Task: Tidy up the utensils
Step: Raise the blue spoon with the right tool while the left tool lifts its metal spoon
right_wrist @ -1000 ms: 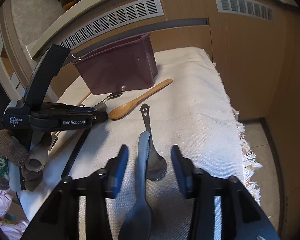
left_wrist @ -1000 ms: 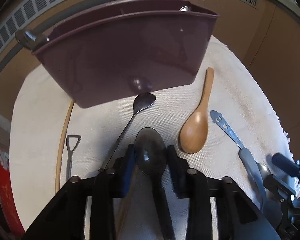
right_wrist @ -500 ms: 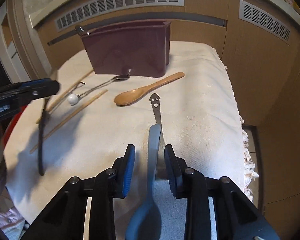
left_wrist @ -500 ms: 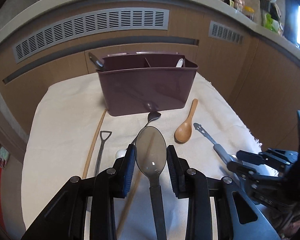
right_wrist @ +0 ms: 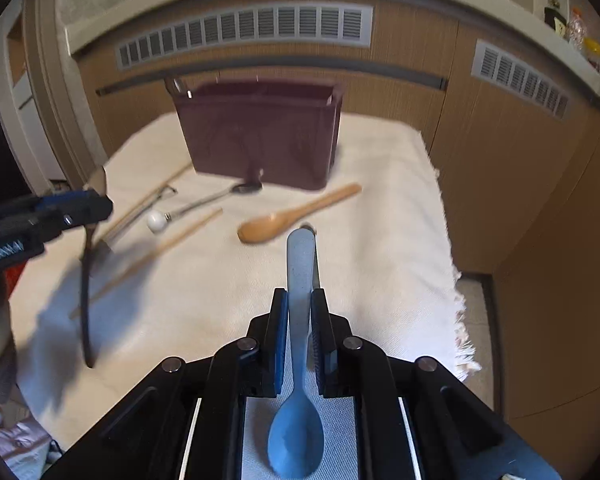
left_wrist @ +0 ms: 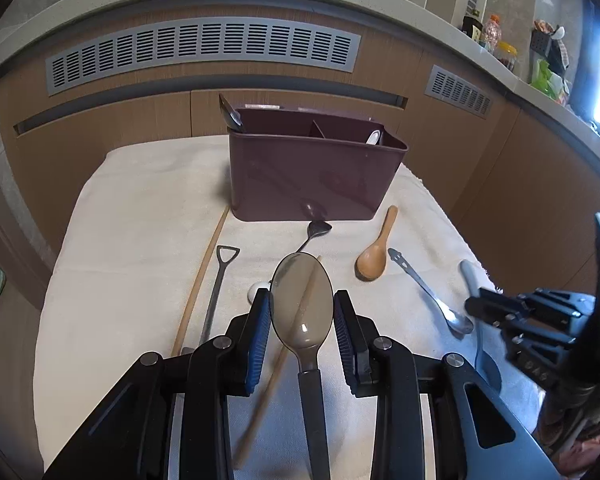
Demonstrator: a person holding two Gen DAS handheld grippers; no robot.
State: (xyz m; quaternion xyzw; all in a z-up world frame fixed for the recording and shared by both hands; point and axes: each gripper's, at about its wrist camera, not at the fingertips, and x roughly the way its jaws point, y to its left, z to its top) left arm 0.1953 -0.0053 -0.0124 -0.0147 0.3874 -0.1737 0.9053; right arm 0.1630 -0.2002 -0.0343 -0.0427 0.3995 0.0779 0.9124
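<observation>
The maroon caddy (left_wrist: 316,176) stands upright at the far end of the cream cloth (left_wrist: 132,240), against the cabinet front, and it is only sparsely filled: a dark utensil (left_wrist: 229,114) leans out of its left corner and a pale spoon tip (left_wrist: 373,137) shows in the right-hand compartment, so by my reading most of the sorting is left to do. Two pieces are in hand. The left gripper (left_wrist: 302,312) is clamped on a smoky translucent spoon (left_wrist: 302,304), bowl up between the pads and black handle running back toward the camera, held above the cloth and aimed at the caddy. The right gripper (right_wrist: 300,320) has just been closing and now pinches the handle of a blue spoon (right_wrist: 298,436), whose bowl hangs near the camera; it looks lifted, though the blur leaves that uncertain. On the cloth lie a wooden spoon (left_wrist: 374,258), a steel spoon with a face cut-out (left_wrist: 428,292), a long spoon with a white ball end (left_wrist: 314,232), a shovel-handled utensil (left_wrist: 220,280) and two wooden chopsticks (left_wrist: 204,272). Both held spoons have yet to reach a compartment, then these loose pieces follow
</observation>
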